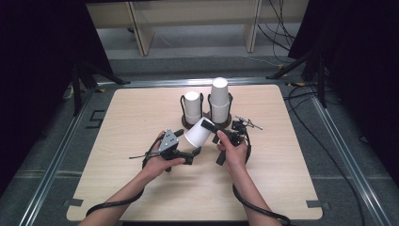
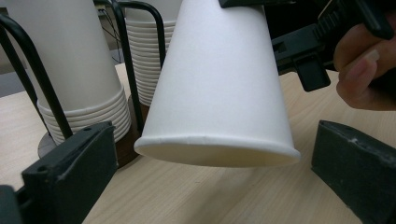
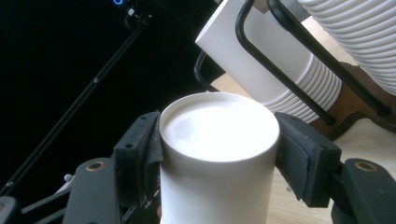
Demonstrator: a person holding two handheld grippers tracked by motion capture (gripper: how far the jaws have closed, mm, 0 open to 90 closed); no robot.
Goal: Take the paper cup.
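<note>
Pale wooden table [image 1: 141,117], white paper cup [image 1: 199,132] clamped at its base by right gripper [image 1: 212,128], left gripper [image 1: 194,154] spread wide either side of rim, nothing gripped.

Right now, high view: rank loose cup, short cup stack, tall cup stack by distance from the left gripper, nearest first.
1. Loose cup: just right of the left gripper, clamped in the right gripper.
2. Short cup stack: behind, left holder.
3. Tall cup stack: behind, right holder.

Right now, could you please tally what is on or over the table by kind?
Loose paper cup, held by the right gripper: 1
Stacks of white cups: 2
Wire cup holders: 2
Hand-held grippers, with the left gripper: 2
Total: 7
</note>
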